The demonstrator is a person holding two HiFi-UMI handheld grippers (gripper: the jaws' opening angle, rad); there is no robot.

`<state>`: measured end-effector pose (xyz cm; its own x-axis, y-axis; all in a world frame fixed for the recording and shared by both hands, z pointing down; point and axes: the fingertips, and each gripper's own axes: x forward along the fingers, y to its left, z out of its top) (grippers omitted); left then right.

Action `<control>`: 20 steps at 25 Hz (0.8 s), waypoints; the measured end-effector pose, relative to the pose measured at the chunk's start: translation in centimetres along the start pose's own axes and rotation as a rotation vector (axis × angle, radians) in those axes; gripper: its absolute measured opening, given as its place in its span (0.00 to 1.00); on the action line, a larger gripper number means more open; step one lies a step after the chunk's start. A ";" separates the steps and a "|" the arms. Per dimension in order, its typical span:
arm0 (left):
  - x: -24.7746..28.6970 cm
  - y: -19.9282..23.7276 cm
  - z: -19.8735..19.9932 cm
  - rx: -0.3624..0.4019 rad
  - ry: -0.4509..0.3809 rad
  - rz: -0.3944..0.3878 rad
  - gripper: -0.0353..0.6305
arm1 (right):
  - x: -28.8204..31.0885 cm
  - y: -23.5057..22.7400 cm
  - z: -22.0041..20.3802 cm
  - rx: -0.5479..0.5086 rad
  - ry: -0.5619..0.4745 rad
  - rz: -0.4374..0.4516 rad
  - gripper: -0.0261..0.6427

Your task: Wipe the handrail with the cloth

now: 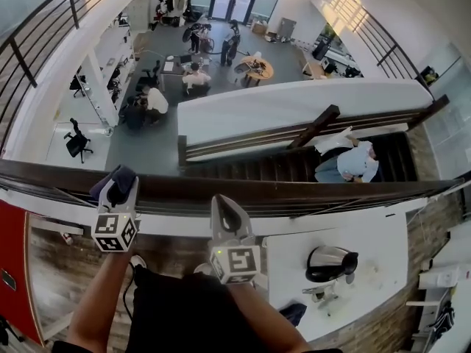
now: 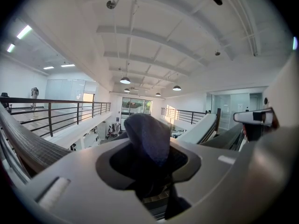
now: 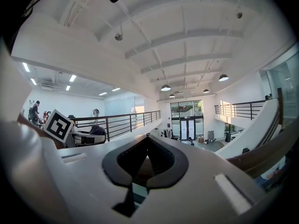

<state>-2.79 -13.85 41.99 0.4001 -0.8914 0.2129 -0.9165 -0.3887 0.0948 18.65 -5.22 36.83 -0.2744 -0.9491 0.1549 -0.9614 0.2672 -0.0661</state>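
- One dark handrail [image 1: 331, 190] runs left to right in front of you.
- You hold two grippers at it. Your left gripper [image 1: 118, 188] clamps the cloth. Your right gripper [image 1: 223, 206] has its jaws tip to tip with nothing between them.
- One dark blue cloth [image 1: 112, 179] bunches out of your left jaws, at the rail.

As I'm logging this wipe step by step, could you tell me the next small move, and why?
Probably slide the left gripper along the handrail: its jaws are shut on the cloth, which appears to sit on the rail, with long rail on either side.
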 end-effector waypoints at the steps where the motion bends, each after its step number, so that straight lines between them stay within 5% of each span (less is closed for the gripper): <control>1: 0.1 -0.2 0.0 0.001 0.000 0.000 0.26 | -0.1 -0.2 -0.1 0.002 0.001 -0.002 0.04; 20: 1.1 -4.6 -0.1 0.029 0.000 -0.027 0.26 | -0.9 -1.4 -2.0 -0.017 0.044 0.015 0.04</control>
<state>1.88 -12.98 41.87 0.4249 -0.8805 0.2103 -0.9049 -0.4194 0.0724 20.17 -4.38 38.71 -0.2891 -0.9368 0.1968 -0.9573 0.2845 -0.0522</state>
